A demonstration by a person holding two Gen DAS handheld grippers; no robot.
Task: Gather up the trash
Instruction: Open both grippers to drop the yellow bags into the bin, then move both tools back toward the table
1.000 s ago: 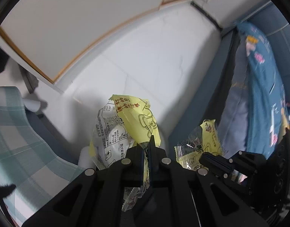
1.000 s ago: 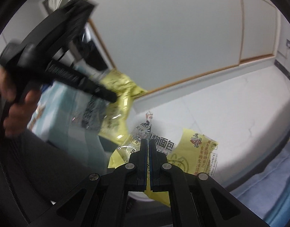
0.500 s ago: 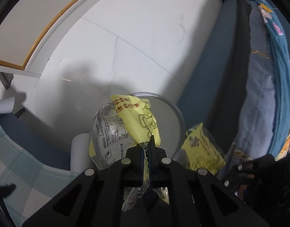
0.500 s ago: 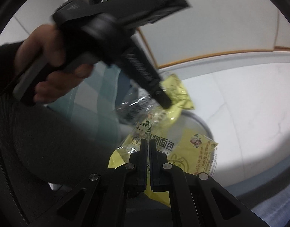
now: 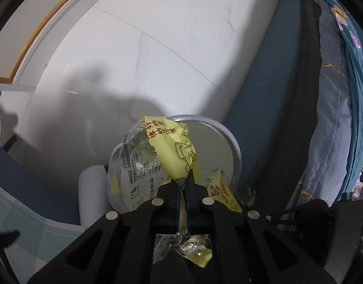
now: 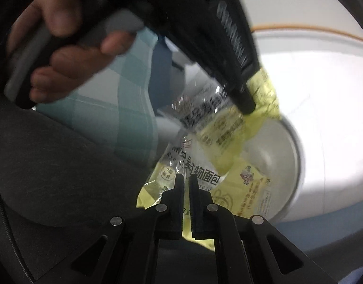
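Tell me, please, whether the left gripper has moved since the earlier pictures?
Yes. The left gripper, shut on its yellow wrapper, has come down toward the grey bin, whose rim now lies just beyond its tips.

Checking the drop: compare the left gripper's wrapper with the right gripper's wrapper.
The left gripper is clamped shut on its wrapper, crumpled into a ball; the right gripper is opening, its wrapper flatter between parted pads. Both are yellow-and-clear printed plastic, hanging over the round bin.
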